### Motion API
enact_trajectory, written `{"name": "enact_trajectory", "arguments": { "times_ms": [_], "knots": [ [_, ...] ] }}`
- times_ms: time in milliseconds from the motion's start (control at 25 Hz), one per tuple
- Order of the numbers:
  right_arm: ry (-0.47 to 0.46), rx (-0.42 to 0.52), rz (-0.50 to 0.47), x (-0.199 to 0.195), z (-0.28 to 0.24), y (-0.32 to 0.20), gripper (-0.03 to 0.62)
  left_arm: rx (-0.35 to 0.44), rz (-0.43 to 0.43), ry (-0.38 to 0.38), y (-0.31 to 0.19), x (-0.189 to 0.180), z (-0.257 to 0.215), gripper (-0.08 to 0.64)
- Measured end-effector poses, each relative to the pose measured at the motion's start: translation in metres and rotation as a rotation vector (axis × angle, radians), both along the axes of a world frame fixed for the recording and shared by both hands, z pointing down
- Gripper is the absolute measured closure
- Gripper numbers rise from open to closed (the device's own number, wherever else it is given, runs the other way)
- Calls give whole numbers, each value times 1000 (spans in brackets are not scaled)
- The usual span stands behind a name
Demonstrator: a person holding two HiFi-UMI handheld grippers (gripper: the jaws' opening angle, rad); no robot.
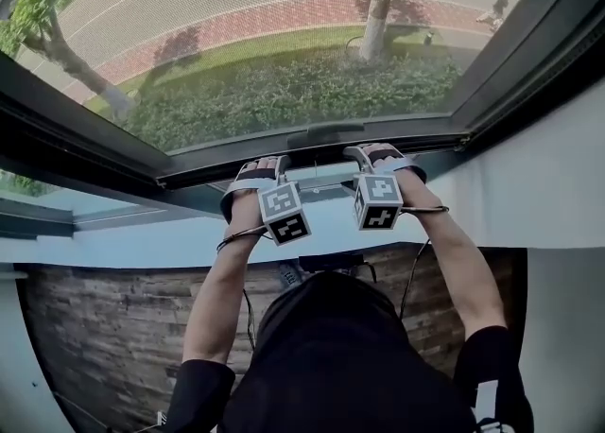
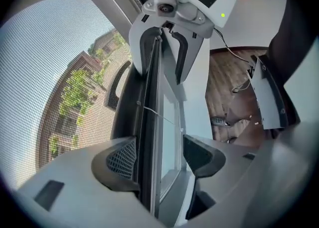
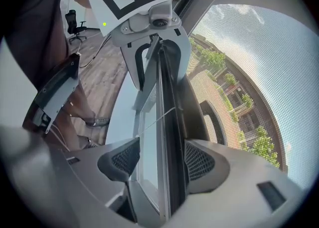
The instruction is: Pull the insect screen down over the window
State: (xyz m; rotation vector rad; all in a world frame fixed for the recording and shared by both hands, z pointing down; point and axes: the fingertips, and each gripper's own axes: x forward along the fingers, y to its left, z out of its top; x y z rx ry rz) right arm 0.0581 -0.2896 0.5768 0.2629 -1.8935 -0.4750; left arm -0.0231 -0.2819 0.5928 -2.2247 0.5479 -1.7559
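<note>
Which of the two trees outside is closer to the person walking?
The straight-trunked tree at top centre, just left of the walker; the leaning tree stands far left.

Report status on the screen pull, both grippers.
left gripper and right gripper: jaws clamped on the bottom bar. insect screen covers the window in view. Nothing seen in the way.

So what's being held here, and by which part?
The insect screen's bottom bar: the left gripper and right gripper each clamp it between their jaws, one either side of its middle handle.
</note>
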Motion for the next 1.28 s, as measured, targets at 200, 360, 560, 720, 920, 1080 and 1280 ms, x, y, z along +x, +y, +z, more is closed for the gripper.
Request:
{"name": "enact_trajectory", "arguments": {
  "times_ms": [200, 360, 560, 720, 920, 1080, 1280],
  "knots": [
    [4, -19, 2, -1, 9, 2, 310, -36, -2, -11, 5, -3, 8, 247],
    [13, -36, -1, 2, 26, 3, 310, -55, -3, -3, 7, 1, 21, 247],
    [19, -48, 5, 3, 33, 3, 310, -82, -15, -13, 11, 2, 23, 249],
    [23, -59, 5, -1, 24, 1, 311, -56, -33, 11, 1, -1, 17, 265],
    [52, -52, 19, 5, 22, 8, 311, -29, -44, 3, 8, 2, 12, 273],
    [10, -49, 44, 1, 26, 4, 311, -9, -49, 39, 5, 4, 16, 272],
    [29, -56, 21, 0, 32, 7, 311, -3, -48, 26, 6, -1, 23, 273]
  ]
}}
